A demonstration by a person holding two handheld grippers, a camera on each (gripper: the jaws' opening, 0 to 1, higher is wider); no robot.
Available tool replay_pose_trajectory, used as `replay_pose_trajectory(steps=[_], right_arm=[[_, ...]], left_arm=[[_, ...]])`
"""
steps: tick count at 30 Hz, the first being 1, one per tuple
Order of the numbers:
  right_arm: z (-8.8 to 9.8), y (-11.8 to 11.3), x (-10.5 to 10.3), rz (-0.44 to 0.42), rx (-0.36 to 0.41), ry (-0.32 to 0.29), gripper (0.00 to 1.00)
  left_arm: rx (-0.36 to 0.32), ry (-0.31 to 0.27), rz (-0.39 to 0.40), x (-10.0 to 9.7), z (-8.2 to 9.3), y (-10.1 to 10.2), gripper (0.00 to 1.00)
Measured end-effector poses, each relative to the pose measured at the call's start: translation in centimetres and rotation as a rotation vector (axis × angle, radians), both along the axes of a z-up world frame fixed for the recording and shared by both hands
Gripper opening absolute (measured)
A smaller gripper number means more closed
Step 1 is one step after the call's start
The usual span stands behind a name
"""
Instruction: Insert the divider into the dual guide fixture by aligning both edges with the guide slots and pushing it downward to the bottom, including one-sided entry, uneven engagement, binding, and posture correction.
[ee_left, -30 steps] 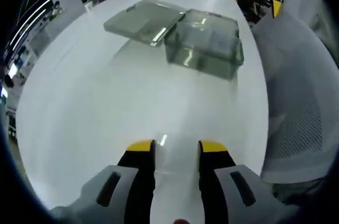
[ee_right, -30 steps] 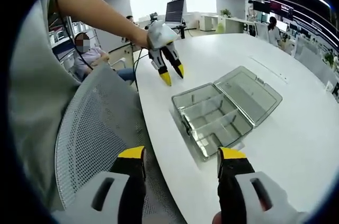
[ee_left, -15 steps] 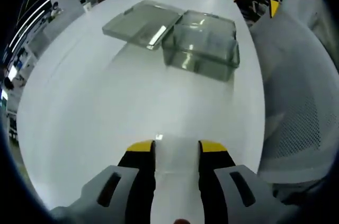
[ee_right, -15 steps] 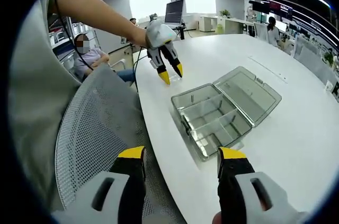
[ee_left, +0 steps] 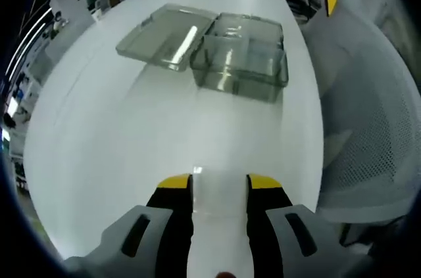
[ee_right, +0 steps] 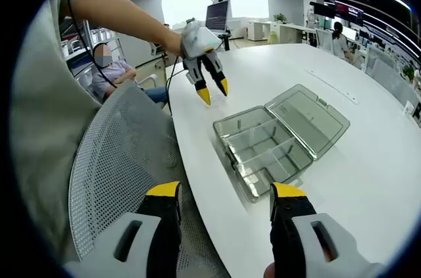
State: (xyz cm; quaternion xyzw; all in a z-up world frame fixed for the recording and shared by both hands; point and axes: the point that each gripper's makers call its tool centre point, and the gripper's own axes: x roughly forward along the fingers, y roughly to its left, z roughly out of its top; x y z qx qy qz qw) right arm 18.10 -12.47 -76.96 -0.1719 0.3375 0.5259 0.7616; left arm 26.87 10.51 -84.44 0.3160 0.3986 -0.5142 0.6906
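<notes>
Between the jaws of my left gripper [ee_left: 217,183] I held the divider [ee_left: 216,219], a pale flat sheet pinched by its two edges, its long axis running straight out along the jaws toward the box [ee_left: 240,58]. The box stood well ahead of that gripper on the white table [ee_left: 118,133], clear-walled and open, with its lid [ee_left: 160,36] folded flat on the table beside it. In the right gripper view the box [ee_right: 266,150] showed partitions already standing inside, so I took the free guide slots to lie among those compartments, though I could not make out the slots themselves.

My right gripper [ee_right: 223,192] had its jaws spread wide with nothing between them, hanging off the table edge over the mesh chair [ee_right: 125,166], with the box just ahead and slightly to the right of it. The left gripper [ee_right: 210,87] showed in that view above the far end of the table, tips pointing down; I could not make out the divider there.

I judged the right gripper the nearer to the box, yet the left one carried the part. The coming move therefore turned on bringing the divider forward over the box and turning it upright, so that both its side edges faced the slots squarely.
</notes>
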Motion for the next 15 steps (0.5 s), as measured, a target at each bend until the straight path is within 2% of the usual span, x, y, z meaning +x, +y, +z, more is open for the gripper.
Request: replay_pose_trajectory(steps=[15], right_arm=[[-0.1, 0.6, 0.8, -0.023, 0.034, 0.014, 0.49]], left_arm=[[-0.066, -0.054, -0.086, 0.1, 3.6, -3.9, 0.28]])
